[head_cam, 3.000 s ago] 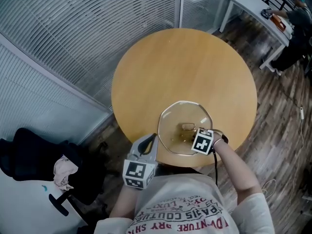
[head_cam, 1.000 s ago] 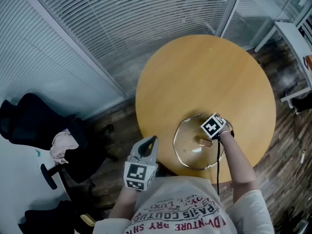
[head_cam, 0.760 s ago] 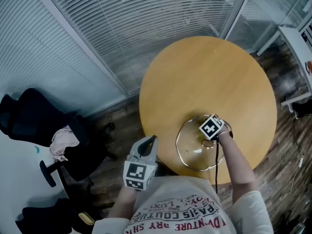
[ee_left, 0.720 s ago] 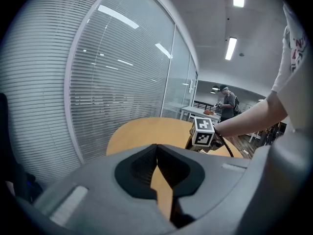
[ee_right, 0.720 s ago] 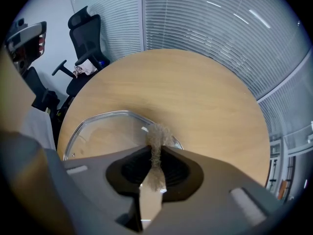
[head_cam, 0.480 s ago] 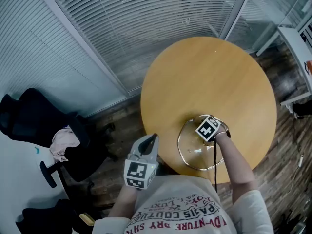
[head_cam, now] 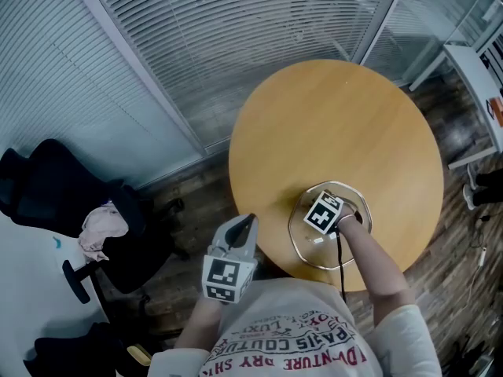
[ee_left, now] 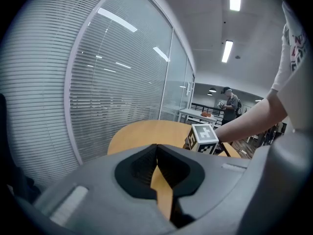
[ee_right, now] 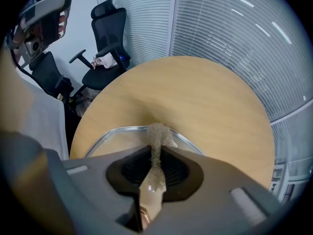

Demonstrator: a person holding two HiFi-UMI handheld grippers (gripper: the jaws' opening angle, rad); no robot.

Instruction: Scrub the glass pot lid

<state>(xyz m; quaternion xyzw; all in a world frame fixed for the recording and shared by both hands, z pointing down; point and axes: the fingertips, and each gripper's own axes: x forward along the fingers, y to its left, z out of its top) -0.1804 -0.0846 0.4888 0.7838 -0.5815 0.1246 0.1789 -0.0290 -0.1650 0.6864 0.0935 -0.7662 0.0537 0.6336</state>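
Round wooden table (head_cam: 338, 116), glass pot lid (head_cam: 305, 243) near its edge

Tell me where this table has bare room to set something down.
The far half of the table, toward the blinds, is bare, as is the strip left of the glass lid. Crowded: the near edge, where the right claw holds a scrub pad over the lid.

The only readable print is on the person's white shirt (head_cam: 295, 345), at six o'clock in the head view: red capital letters, partly cut off at the picture's edge, reading roughly "COUTU" on one line and "DVENTURE DRY SH" beneath
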